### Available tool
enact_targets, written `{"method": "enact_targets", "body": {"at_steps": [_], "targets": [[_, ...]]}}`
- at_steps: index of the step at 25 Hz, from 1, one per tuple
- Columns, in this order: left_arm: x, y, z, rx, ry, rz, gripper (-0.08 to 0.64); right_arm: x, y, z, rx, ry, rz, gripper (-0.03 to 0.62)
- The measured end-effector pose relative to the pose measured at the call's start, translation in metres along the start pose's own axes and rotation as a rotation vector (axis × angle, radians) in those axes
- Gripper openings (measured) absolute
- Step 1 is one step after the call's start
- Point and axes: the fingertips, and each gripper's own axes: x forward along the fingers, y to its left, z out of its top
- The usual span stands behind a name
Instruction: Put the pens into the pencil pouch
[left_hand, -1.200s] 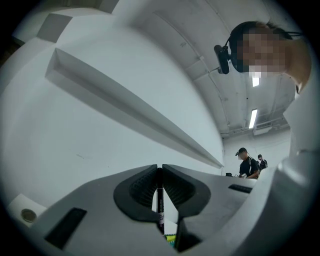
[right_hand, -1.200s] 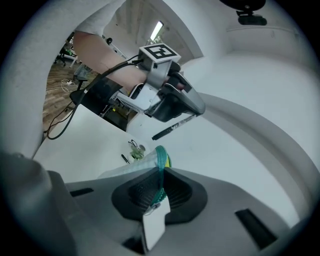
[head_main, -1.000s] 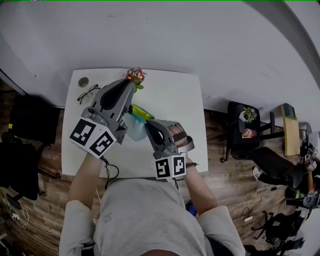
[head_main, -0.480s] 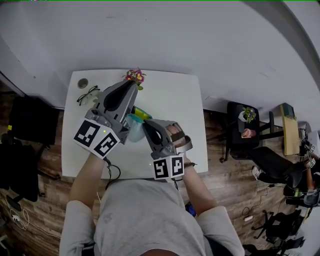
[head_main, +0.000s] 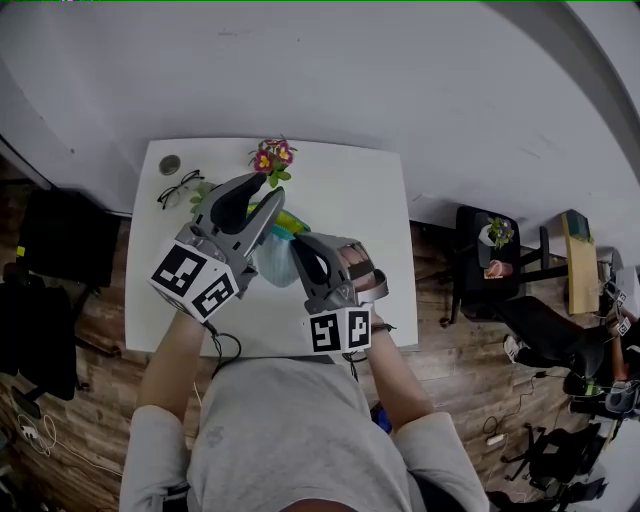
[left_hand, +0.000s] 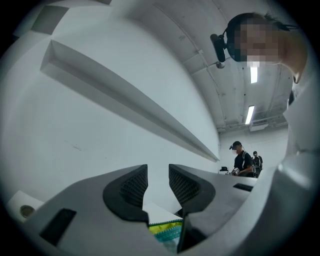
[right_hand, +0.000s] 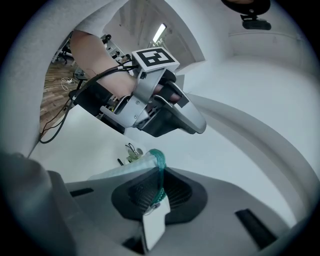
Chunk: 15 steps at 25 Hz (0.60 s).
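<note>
- Your right gripper (right_hand: 159, 189) is clamped shut on the teal zipper edge (right_hand: 159, 162) of the pencil pouch (head_main: 272, 262). The pouch hangs between your two grippers over the middle of the white table (head_main: 350, 180). A white tag (right_hand: 154, 225) dangles under the pads.
- Your left gripper (left_hand: 158, 182) has just been opening its jaws. They stand apart with nothing between the pads, and the pouch's yellow-green and teal rim sits just below them.
- No pen shows clearly. The yellow-green strip (head_main: 288, 222) at the pouch's far end could be a pen or the lining; I cannot tell which.
- With only one side pinched, the mouth may sag closed, and a pen would then likely meet fabric instead of sliding in.
- You hold the pouch by a thin strip of zipper. A tug from the left gripper could pull the strip out of the pads and drop the pouch.
- The left gripper works near the small flowers (head_main: 270, 157) and the spectacles (head_main: 178, 187). A wide swing could knock them.
- Only the right gripper view shows the pinch on the zipper; in the head view the gripper bodies cover it.
- Only the left gripper view shows the empty gap between its pads.
- Only the head view shows how things lie on the table.
</note>
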Motion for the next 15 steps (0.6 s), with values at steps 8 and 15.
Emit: {"method": "enact_targets", "body": {"at_steps": [8,15], "targets": [[-0.056,0.052,-0.022,0.041,0.105,0.213,0.057,0.003,-0.003,-0.009,0.034,0.027,-0.011,0.046],[-0.107,0.070,-0.097,0.064,0.356,0.293,0.031,0.010,0.001,-0.016,0.058,0.054,-0.006,0.046]]}}
